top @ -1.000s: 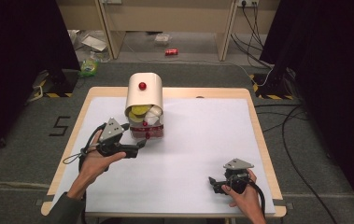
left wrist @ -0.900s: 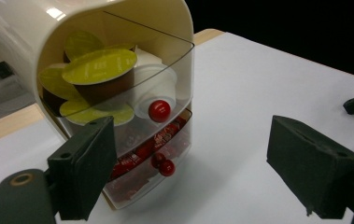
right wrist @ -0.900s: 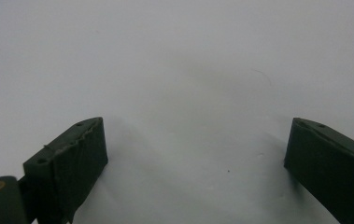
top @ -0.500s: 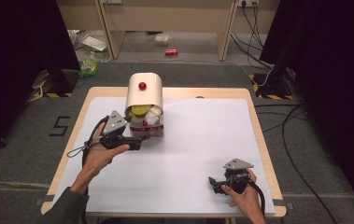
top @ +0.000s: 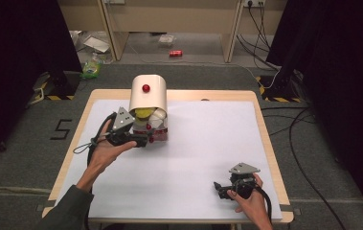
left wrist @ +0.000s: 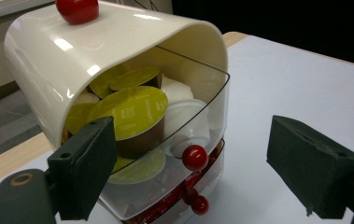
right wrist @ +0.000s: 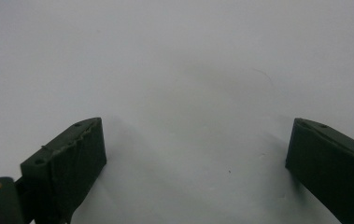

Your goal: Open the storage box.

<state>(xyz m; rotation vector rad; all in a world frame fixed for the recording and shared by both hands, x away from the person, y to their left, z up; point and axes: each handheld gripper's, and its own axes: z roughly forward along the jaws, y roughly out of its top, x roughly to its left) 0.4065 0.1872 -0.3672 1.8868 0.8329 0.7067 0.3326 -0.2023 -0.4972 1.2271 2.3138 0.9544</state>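
Note:
A cream capsule holder [top: 148, 98] [left wrist: 118, 51] with a red knob [top: 146, 88] [left wrist: 76, 9] on top stands at the table's far left. Its clear drawer [left wrist: 198, 116] has a red ball handle [left wrist: 194, 157] and holds green-lidded coffee capsules [left wrist: 135, 109] and white ones [left wrist: 188, 123]. A lower drawer has a second red knob [left wrist: 199, 204]. My left gripper [top: 143, 140] [left wrist: 198, 179] is open right in front of the drawers, jaws either side of the ball handle without touching it. My right gripper [top: 219, 188] [right wrist: 195, 161] rests open on the white table cover near the front right, nothing between its jaws.
The white cover [top: 208, 143] spans the wooden table [top: 265, 143]. Cables [top: 294, 129] lie on the floor at the right. A red can [top: 175, 53] and litter [top: 92, 67] lie on the floor beyond the table.
My left gripper has moved forward and right, closer to the holder's drawers. The right gripper has stayed put.

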